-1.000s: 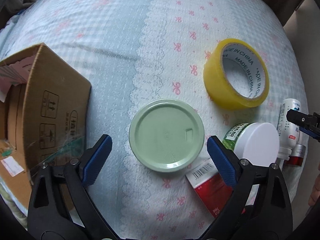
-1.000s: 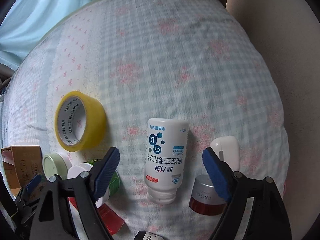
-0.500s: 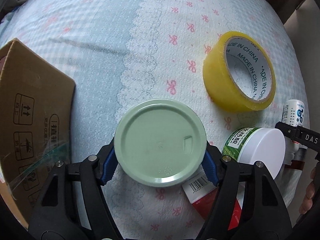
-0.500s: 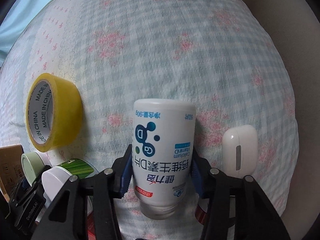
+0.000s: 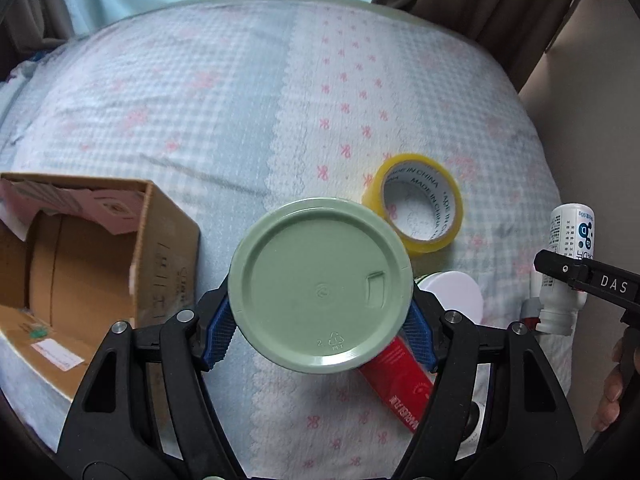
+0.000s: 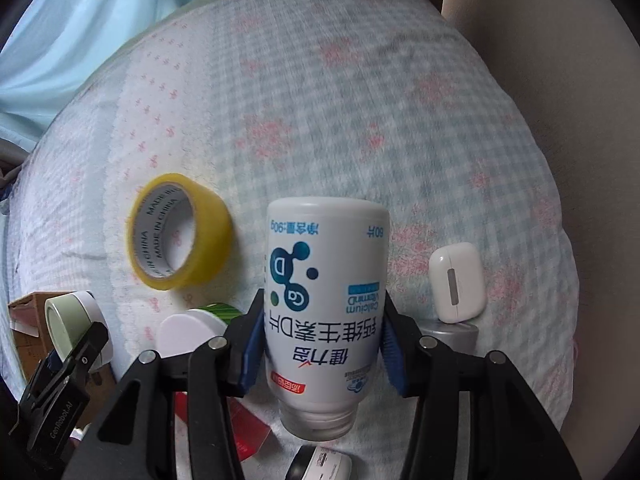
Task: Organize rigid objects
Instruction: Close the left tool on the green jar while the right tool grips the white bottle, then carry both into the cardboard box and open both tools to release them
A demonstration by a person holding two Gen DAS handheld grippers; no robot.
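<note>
- Two grippers are each gripping one item above the checked bedspread [image 5: 200, 92].
- Left gripper [image 5: 320, 334] is clamping a green-lidded jar [image 5: 320, 288] between its blue pads, jaws partly apart around it; jar is hanging clear of the cloth, beside the cardboard box [image 5: 160, 248].
- Right gripper [image 6: 322, 354] is pinching a white vitamin bottle [image 6: 326, 280], jaws narrow, neck pointing toward the camera.
- Yellow tape roll [image 6: 180, 232] is lying on the bedspread, left of the bottle.
- White earbud case [image 6: 458, 282] is lying to its right.
</note>
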